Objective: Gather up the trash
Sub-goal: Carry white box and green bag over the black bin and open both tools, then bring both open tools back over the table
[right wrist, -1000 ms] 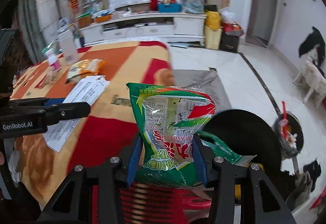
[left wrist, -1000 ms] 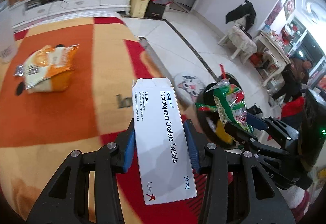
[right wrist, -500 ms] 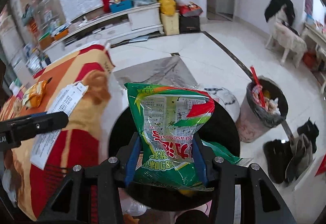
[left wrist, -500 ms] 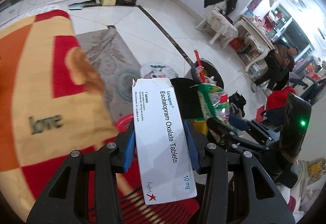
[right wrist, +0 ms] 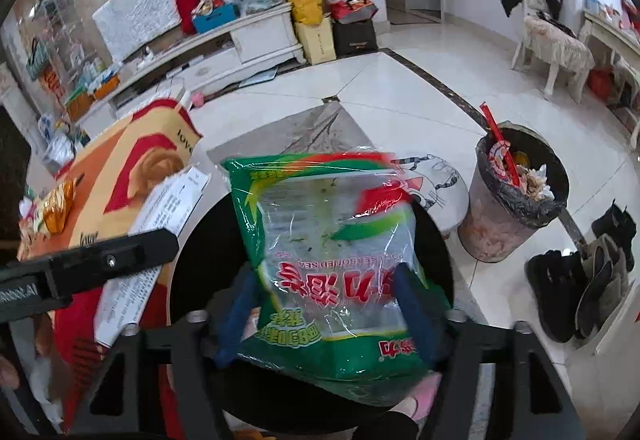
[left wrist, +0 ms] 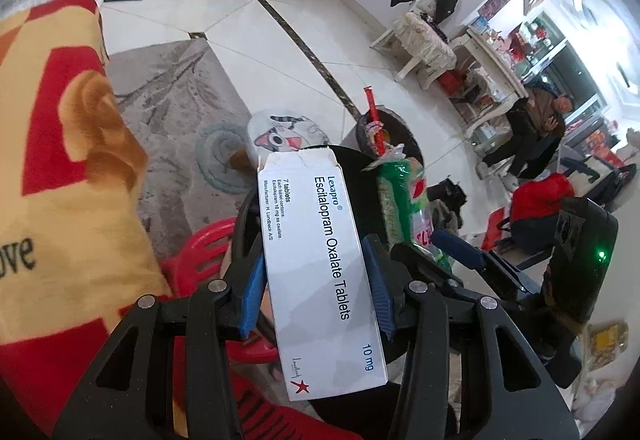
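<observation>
Right gripper (right wrist: 324,314) jaws opening, green snack bag (right wrist: 332,264) sitting tilted between blue pads, over round black bin (right wrist: 188,272). Left gripper finger (right wrist: 80,268) showing at left beside white tablet box (right wrist: 160,228). Lined trash can (right wrist: 520,200) standing on floor at right.

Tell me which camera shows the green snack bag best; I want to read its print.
The right wrist view: the green snack bag fills the centre, front face on, between the right gripper's opening fingers, though slightly motion-blurred. The left wrist view shows it only edge-on, partly behind the white tablet box.
</observation>
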